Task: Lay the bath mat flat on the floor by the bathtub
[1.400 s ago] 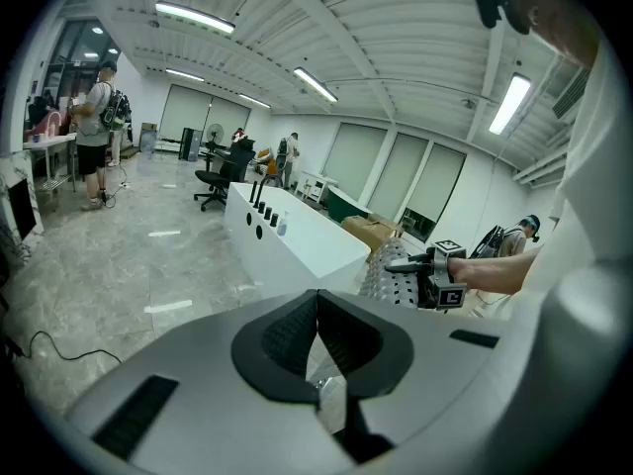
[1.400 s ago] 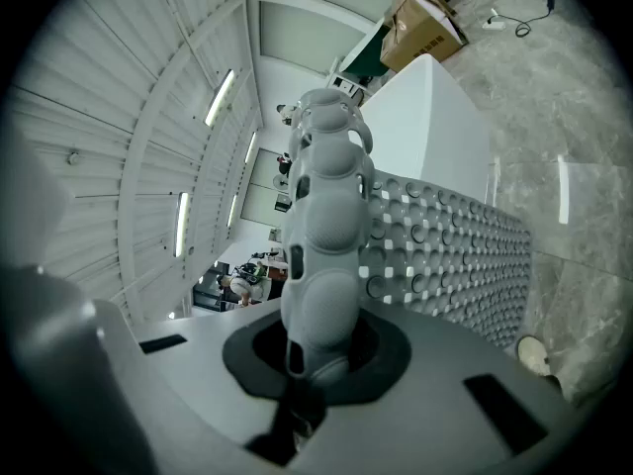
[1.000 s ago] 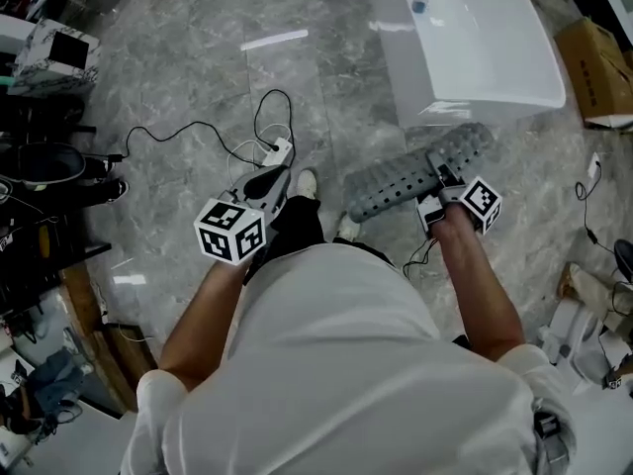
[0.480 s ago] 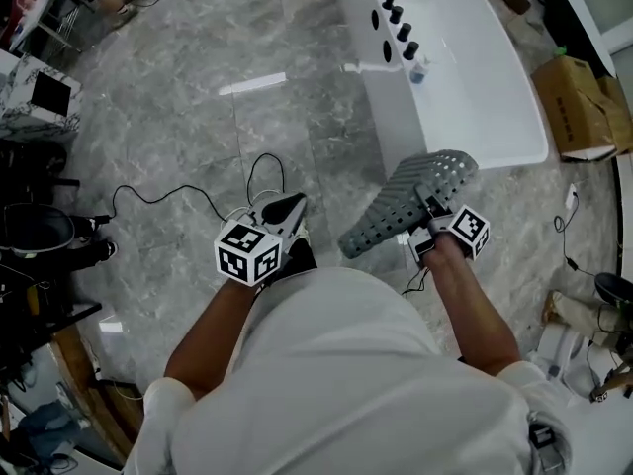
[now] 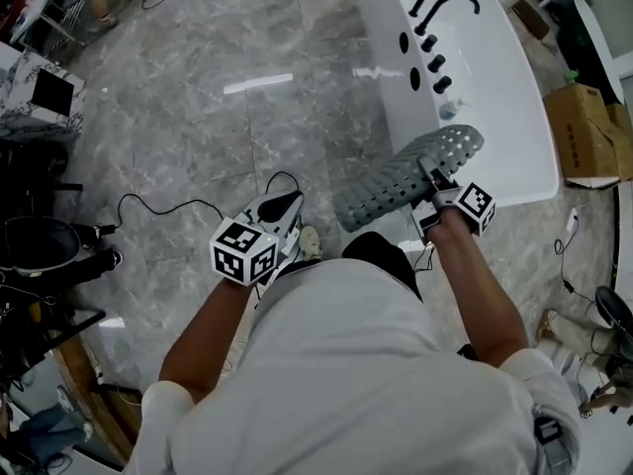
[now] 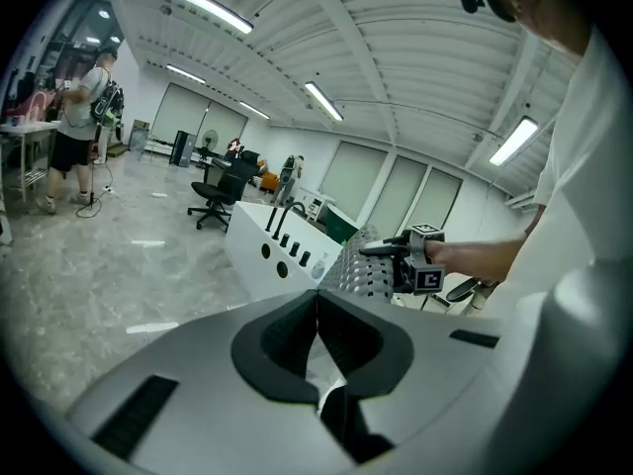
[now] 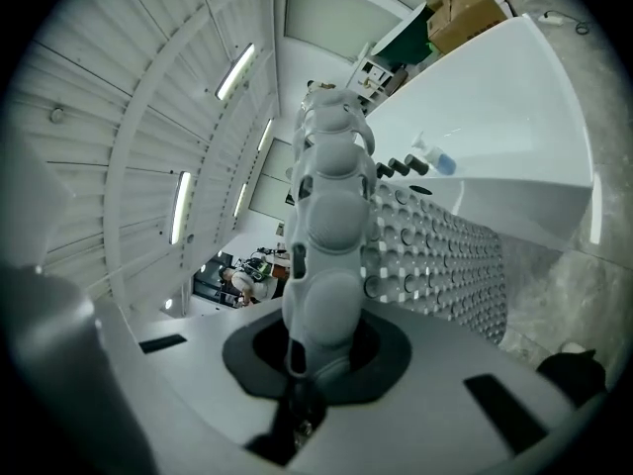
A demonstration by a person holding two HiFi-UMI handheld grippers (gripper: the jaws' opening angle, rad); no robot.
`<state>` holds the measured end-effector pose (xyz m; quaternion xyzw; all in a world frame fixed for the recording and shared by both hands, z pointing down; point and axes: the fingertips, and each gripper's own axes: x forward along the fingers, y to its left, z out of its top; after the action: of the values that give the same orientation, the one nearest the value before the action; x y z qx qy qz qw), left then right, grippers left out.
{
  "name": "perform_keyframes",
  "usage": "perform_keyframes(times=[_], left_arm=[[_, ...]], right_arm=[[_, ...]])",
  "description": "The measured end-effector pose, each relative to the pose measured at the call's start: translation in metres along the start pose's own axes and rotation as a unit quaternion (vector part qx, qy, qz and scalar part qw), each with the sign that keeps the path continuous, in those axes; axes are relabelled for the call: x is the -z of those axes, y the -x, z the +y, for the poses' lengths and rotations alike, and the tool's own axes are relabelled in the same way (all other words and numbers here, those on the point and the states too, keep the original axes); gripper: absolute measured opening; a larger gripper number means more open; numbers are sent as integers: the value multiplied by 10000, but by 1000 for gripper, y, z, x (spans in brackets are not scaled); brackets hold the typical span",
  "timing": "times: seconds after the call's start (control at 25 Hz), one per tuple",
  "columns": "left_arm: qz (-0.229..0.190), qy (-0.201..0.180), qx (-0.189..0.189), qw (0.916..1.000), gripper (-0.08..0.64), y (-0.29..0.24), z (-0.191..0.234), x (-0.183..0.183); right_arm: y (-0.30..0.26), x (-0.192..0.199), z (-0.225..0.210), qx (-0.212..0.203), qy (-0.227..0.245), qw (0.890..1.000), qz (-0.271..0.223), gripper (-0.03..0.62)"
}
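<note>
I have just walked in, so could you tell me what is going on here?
A person holds a gripper in each hand. The right gripper has its jaws shut on the edge of a grey mat, which hangs in the air near the bathtub, not yet on the floor. The left gripper is empty, jaws together.

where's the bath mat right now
Head view, right side: the grey bath mat is clamped by one edge in the right gripper, held above the floor beside the near end of the white bathtub.
</note>
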<state>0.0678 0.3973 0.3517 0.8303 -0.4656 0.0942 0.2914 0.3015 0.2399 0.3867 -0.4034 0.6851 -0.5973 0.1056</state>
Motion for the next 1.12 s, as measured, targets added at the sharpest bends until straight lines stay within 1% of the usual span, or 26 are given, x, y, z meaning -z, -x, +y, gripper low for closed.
perform_keyframes(times=[0.2,0.36,0.56,0.68,0.8,0.92,1.12], left_arm=[[-110,266,-172,9994,18,-6,37,-21],[-172,288,-368,9988,18,-20,66,-43],[-182,325,-636,9973,18,-52,103,-79],[-192,322,-689,9969,18,-76,116,-99],[-123,332,-731,9967,18,-106,138,-132],[-153,379,-770,9962,18,-133,150,-163],[-183,446,-759,9960,18,-166,168,-190]], right_arm=[[-79,-10,30,-238,-42,9996,119,29],[-145,-14,48,-412,-202,9986,262,29],[-214,-29,58,-506,-262,9964,625,29],[-240,-41,55,-504,-215,9954,792,29],[-276,-61,56,-447,-148,9939,994,28],[-300,-80,53,-384,-74,9922,1184,28],[-336,-107,44,-274,0,9921,1223,29]])
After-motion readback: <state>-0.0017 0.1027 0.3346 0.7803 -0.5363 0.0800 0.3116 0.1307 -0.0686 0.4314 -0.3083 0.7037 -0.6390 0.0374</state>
